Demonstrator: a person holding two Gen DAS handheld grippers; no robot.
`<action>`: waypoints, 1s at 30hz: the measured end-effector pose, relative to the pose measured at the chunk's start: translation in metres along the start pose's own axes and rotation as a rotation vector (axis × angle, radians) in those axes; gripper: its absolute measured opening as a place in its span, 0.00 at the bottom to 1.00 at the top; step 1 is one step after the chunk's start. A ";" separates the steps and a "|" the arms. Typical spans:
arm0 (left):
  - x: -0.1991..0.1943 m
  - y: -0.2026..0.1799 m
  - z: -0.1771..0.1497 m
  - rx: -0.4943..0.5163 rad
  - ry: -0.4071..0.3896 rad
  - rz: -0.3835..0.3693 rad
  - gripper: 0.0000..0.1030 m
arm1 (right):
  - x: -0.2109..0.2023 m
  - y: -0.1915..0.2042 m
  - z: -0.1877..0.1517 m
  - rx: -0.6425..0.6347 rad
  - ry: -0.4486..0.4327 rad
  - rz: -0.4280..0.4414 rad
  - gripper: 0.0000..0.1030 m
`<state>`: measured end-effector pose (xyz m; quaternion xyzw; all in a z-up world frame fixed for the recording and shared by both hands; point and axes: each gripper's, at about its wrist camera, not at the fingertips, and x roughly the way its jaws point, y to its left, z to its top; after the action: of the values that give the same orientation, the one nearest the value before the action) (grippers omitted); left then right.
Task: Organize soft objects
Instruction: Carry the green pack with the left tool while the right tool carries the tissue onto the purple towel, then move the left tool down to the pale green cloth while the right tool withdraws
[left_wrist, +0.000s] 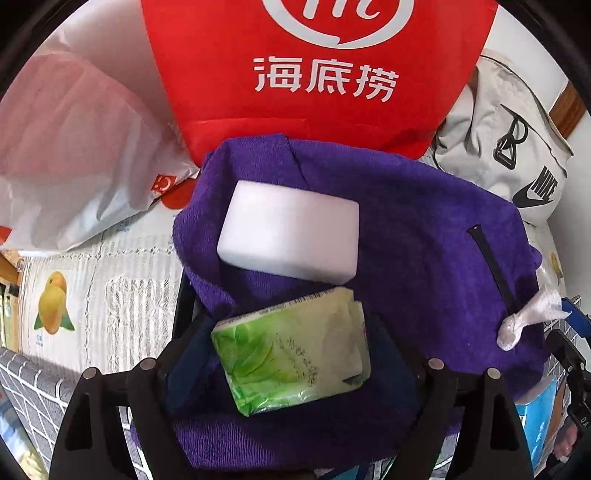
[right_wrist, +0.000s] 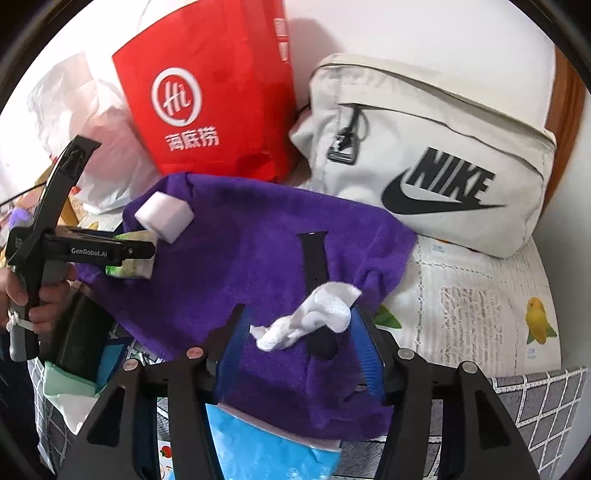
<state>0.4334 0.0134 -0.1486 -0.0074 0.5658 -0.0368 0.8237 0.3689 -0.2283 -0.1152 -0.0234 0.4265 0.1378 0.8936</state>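
Purple towel (right_wrist: 229, 266) spread over the surface, its near edge hidden behind both hand-held grippers. Left hand-held gripper (left_wrist: 291, 369) spread around green tissue pack (left_wrist: 291, 350), contact unclear. Right hand-held gripper (right_wrist: 299, 332) spread, white cloth wad (right_wrist: 310, 317) lying loose between. White sponge (left_wrist: 291, 236) on towel.

You face a white wall (right_wrist: 424, 33) in bright, even light. A wooden frame (right_wrist: 565, 110) borders it at right. Below you lies a fruit-print cloth (right_wrist: 480, 295) over the counter, with a grey checked cover (right_wrist: 535, 398) at its near edge.
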 end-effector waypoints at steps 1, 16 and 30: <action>-0.002 0.002 -0.002 -0.006 0.003 -0.003 0.83 | -0.001 0.002 0.000 -0.007 -0.002 -0.008 0.58; -0.063 0.010 -0.023 -0.030 -0.064 -0.003 0.83 | -0.048 0.002 -0.012 0.029 -0.052 -0.037 0.61; -0.115 0.012 -0.087 -0.019 -0.099 -0.010 0.83 | -0.092 0.042 -0.056 0.010 -0.062 0.033 0.61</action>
<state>0.3116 0.0358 -0.0739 -0.0198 0.5246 -0.0351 0.8504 0.2602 -0.2173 -0.0766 -0.0073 0.3995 0.1511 0.9042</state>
